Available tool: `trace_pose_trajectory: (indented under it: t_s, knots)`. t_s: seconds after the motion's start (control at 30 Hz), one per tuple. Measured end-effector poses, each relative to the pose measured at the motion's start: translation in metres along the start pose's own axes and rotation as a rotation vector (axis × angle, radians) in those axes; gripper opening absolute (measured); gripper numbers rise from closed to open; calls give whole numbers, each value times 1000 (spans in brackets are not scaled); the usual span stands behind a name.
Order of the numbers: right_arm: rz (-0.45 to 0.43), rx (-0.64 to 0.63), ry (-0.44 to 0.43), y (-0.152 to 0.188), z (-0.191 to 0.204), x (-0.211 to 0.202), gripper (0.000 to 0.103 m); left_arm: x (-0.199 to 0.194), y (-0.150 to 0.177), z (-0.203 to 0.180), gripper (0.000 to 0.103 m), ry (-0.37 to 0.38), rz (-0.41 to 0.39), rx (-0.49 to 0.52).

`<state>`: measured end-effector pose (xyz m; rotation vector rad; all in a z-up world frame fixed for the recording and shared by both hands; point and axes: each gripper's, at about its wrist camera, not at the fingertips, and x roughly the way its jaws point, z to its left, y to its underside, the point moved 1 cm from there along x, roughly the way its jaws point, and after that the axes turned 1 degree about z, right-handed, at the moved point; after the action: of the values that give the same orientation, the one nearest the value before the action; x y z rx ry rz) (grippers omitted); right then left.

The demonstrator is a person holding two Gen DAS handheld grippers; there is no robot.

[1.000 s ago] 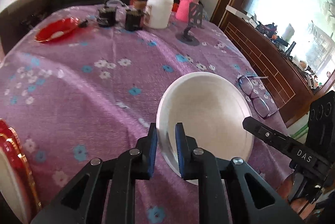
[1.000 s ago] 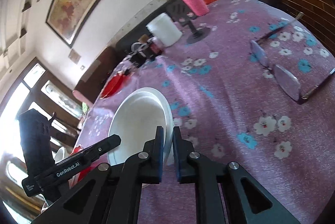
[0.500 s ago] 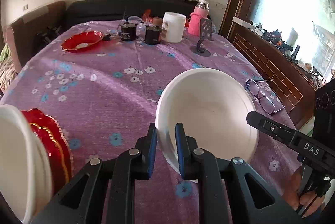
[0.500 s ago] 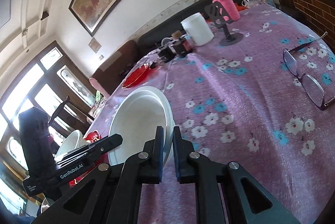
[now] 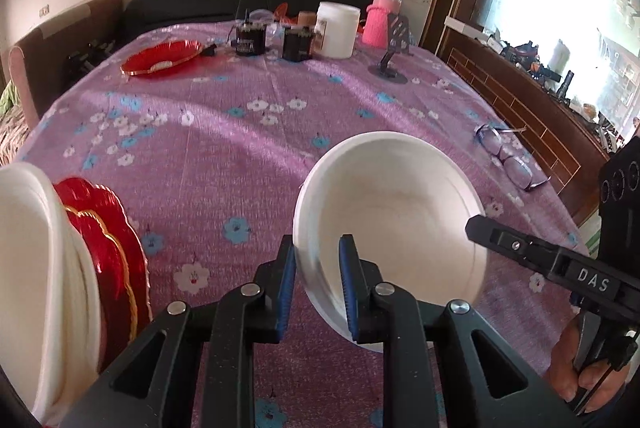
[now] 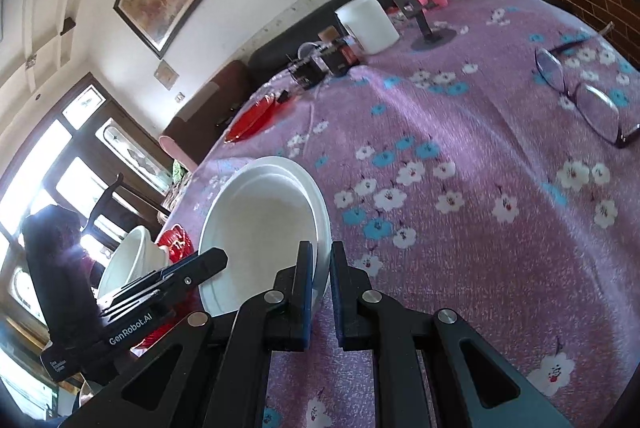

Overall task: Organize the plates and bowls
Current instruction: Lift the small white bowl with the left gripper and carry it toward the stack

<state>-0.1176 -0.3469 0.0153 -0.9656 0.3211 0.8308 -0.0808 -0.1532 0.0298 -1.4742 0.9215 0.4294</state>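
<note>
Purple flowered cloth covers the table (image 5: 240, 131), which stands in a living room with a dark sofa behind it and a bright window to the right.

Item held: a white bowl (image 5: 396, 211), possibly two nested, since the right wrist view shows a doubled rim (image 6: 316, 195). It is lifted clear of the cloth and tipped on edge, hollow facing the cameras.

Left gripper (image 5: 316, 284): blue pads pressed onto the bowl's left rim, one pad inside the wall and one outside. Right gripper (image 6: 318, 292): pinching the opposite rim in the same way. Judgement: the two-point hold is there because the bowl is wide and smooth; one rim pinch alone would let it swing.

Destination, as judged: a stack at the near left edge, made up of red plates (image 5: 112, 260) with gold scalloped rims and another white bowl (image 5: 36, 288) just beside them. The held bowl sits to the right of that stack, apart from it. Carrying step appears under way, placing not yet done.

Outstanding: one red plate (image 5: 162, 57) lies alone at the far side, near two dark jars (image 5: 250, 37) and a white tub (image 5: 337, 29).

Hazard noted: spectacles (image 5: 508, 157) rest on the cloth near the right edge, well apart from the stack but near the bowl's right side.
</note>
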Motion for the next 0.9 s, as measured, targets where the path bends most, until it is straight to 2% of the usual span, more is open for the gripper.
trace_pose_trajectory:
  t_s: [0.13,0.27,0.37,0.53,0.9]
  knots:
    - [-14,-19,6,2,0,4,12,11,4,0,20,1,18,0]
    - [-26,-23,-12,2,-3,8,12,23,8,-5,27,1,52,8]
    - [-12,-11,-18,0,-5,10,12,23,7,-2,45,1,44,-10]
    - [1,32,-46,-1,-14,13,12,25,7,4,46,23,59,-36]
    - [-10,23,-25,-1,-12,12,12,22,9,-2,46,4,53,-10]
